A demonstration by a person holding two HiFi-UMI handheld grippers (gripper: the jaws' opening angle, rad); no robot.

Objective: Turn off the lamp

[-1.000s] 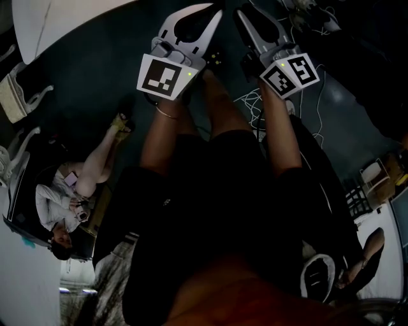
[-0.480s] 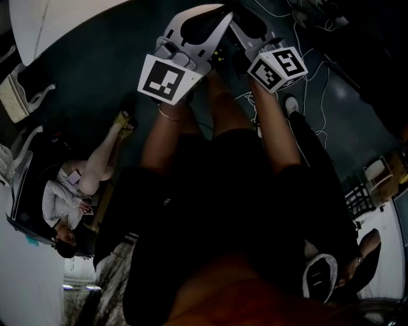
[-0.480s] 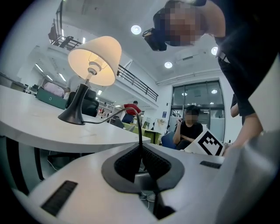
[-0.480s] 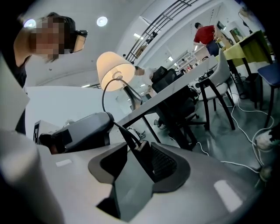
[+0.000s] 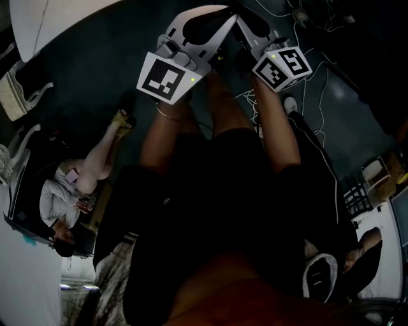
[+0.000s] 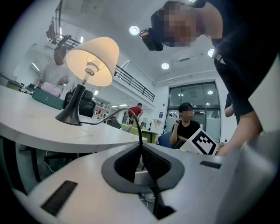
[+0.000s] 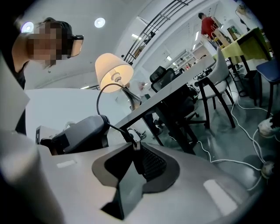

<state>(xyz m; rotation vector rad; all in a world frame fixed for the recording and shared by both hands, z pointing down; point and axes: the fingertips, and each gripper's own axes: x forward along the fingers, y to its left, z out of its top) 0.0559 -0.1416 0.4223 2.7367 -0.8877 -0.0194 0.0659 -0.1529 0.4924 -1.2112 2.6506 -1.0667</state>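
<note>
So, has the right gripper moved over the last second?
Yes: the right gripper shifted leftward, away from the white shoe, toward the left gripper; its fingers just closed on the lamp cord.

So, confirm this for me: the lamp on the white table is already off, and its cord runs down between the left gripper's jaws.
Wrong on one point: the lamp is lit, its shade glowing in the left gripper view. The rest holds: it stands on the white table and its cord runs down between the left gripper's jaws.
</note>
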